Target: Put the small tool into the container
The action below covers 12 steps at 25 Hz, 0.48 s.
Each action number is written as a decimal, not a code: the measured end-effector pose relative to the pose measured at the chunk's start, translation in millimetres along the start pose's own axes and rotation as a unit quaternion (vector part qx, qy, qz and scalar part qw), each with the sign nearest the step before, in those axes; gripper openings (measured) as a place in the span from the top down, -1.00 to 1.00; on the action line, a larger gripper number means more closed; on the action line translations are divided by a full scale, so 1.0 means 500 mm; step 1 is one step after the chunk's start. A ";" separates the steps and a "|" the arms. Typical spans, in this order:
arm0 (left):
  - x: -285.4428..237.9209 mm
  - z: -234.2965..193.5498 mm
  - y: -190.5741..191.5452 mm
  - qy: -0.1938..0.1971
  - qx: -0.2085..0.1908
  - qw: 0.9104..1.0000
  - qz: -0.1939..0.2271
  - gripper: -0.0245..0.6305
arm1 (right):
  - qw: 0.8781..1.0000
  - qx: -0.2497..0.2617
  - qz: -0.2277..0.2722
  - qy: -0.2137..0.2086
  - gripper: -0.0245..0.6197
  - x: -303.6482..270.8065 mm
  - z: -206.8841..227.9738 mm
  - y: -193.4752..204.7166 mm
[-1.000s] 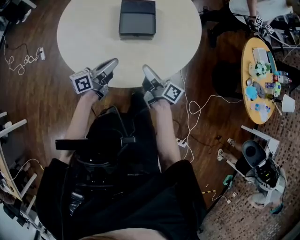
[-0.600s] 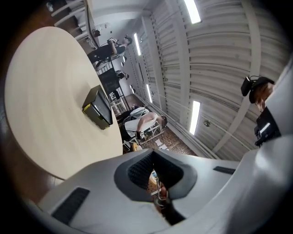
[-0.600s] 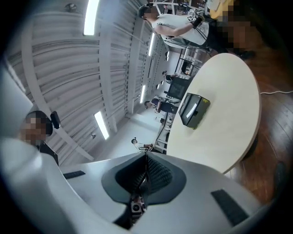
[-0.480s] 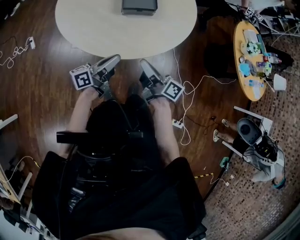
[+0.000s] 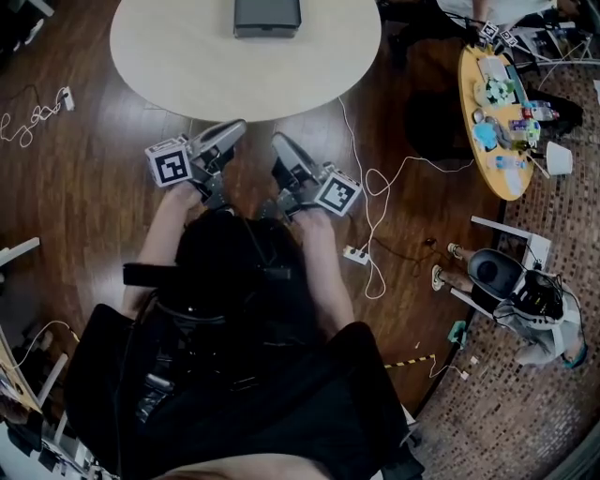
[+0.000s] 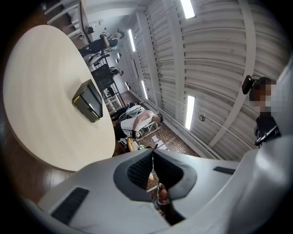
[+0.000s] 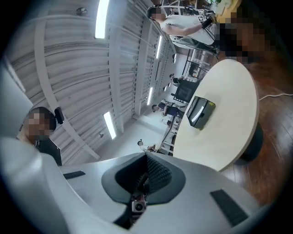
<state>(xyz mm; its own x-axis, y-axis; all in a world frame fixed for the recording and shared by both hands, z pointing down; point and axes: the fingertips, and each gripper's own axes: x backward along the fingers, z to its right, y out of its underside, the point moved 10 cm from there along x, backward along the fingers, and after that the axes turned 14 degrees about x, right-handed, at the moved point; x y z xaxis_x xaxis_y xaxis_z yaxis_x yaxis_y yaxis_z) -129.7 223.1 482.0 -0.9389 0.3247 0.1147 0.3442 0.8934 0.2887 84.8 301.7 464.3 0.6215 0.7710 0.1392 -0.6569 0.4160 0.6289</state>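
While a loose cable (image 5: 33, 117) trails on the floor at far left, the table (image 5: 178, 66) carries the container (image 5: 267, 16) on its far side, cut off by the frame. A cluttered yellow table (image 5: 511, 183) stands right. The small tool can't be made out. Left gripper (image 5: 234, 127) and right gripper (image 5: 279, 142) hover side by side short of the table, aimed at it, both clenched on nothing.

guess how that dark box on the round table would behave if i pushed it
The dark box looks rigid and low with a flat base, so it would probably slide rather than tip or roll. The round table looks smooth, so it may skid easily.
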 end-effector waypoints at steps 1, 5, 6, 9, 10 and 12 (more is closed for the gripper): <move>-0.009 0.002 0.015 0.007 0.006 1.000 -0.001 0.93 | 1.000 -0.004 0.001 0.000 0.98 0.013 0.001 0.002; -0.042 0.019 0.063 -0.002 0.005 1.000 -0.008 0.93 | 1.000 -0.020 0.002 -0.005 0.98 0.061 0.013 0.002; -0.049 0.024 0.071 -0.010 -0.001 1.000 -0.009 0.93 | 1.000 -0.022 0.001 -0.008 0.98 0.071 0.016 -0.001; -0.065 0.036 0.095 -0.019 -0.007 1.000 -0.009 0.93 | 1.000 -0.023 -0.005 -0.017 0.98 0.090 0.022 -0.007; -0.069 0.038 0.103 -0.018 -0.007 1.000 -0.009 0.93 | 0.999 -0.024 -0.008 -0.021 0.98 0.096 0.023 -0.007; -0.072 0.044 0.116 -0.025 -0.013 1.000 -0.007 0.93 | 0.999 -0.025 -0.012 -0.029 0.98 0.105 0.026 -0.008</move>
<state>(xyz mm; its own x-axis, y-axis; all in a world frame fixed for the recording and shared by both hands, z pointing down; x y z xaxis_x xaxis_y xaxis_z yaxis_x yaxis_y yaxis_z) -76.3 270.2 473.7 -0.9425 0.3285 0.0622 0.3308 0.8894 0.3155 125.3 334.1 478.9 0.6600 0.7321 0.1687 -0.6609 0.4591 0.5937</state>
